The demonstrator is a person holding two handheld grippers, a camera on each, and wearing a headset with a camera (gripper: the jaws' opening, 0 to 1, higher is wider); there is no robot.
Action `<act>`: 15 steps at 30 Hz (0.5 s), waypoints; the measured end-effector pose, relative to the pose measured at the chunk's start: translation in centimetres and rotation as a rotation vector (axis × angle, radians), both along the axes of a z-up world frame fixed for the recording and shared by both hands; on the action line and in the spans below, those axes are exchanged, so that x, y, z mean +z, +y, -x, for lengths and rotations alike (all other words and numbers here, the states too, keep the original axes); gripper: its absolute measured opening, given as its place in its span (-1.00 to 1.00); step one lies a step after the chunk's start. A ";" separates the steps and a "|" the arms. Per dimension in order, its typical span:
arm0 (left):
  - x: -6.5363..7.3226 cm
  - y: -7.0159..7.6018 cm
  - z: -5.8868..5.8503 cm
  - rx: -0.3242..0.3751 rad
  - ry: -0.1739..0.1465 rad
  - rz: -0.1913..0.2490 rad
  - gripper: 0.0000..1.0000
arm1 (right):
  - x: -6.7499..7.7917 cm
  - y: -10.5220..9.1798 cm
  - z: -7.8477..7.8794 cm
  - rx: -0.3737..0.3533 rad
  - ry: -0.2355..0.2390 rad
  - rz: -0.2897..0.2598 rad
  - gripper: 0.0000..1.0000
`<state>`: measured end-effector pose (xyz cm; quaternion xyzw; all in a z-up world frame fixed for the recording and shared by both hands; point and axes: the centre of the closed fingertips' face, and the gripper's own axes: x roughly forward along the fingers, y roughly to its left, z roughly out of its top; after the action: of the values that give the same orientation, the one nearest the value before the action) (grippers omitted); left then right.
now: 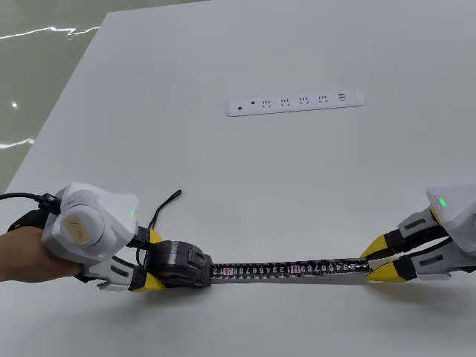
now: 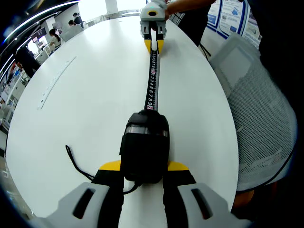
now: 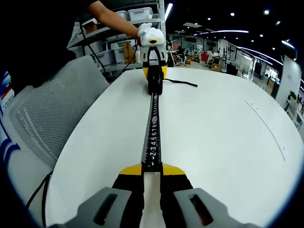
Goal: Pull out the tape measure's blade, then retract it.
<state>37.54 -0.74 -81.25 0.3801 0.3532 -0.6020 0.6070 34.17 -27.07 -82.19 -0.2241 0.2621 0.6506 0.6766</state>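
Observation:
A black tape measure case (image 1: 177,264) rests on the white table, and my left gripper (image 1: 149,259) is shut on it from the left. In the left gripper view the case (image 2: 145,145) sits between the yellow-tipped jaws. Its dark blade (image 1: 286,269) with white numbers runs right across the table to my right gripper (image 1: 378,259), which is shut on the blade's end. The right gripper view has the blade (image 3: 154,133) stretching away from the jaws to the case (image 3: 155,79) and the left gripper (image 3: 153,46). The right gripper (image 2: 154,24) holds the blade's far end in the left gripper view.
A white power strip (image 1: 295,103) lies farther back on the table (image 1: 223,178). A thin black wrist cord (image 1: 165,206) trails from the case. The table's left edge drops to a glossy floor. A grey mesh chair (image 2: 256,109) stands by the near edge.

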 end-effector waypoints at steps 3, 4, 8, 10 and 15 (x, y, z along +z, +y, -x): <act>0.0 0.0 0.0 0.001 0.000 -0.001 -0.48 | 0.0 -0.2 0.0 0.000 0.003 0.001 -0.79; 0.0 0.0 0.0 0.001 0.000 -0.001 -0.48 | 0.0 -0.2 0.0 0.000 0.003 0.002 -0.79; 0.0 0.0 0.0 -0.001 0.002 -0.002 -0.48 | 0.0 -0.5 0.0 0.000 0.005 0.006 -0.79; 0.0 0.0 0.0 0.000 0.002 -0.002 -0.48 | 0.0 -0.6 0.0 -0.001 0.007 0.007 -0.79; 0.0 -0.1 0.0 0.002 0.003 -0.001 -0.48 | 0.0 -0.8 0.0 -0.002 0.009 0.014 -0.79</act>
<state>37.56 -0.80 -81.25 0.3790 0.3549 -0.6017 0.6069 34.18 -27.87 -82.17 -0.2256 0.2698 0.6492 0.6744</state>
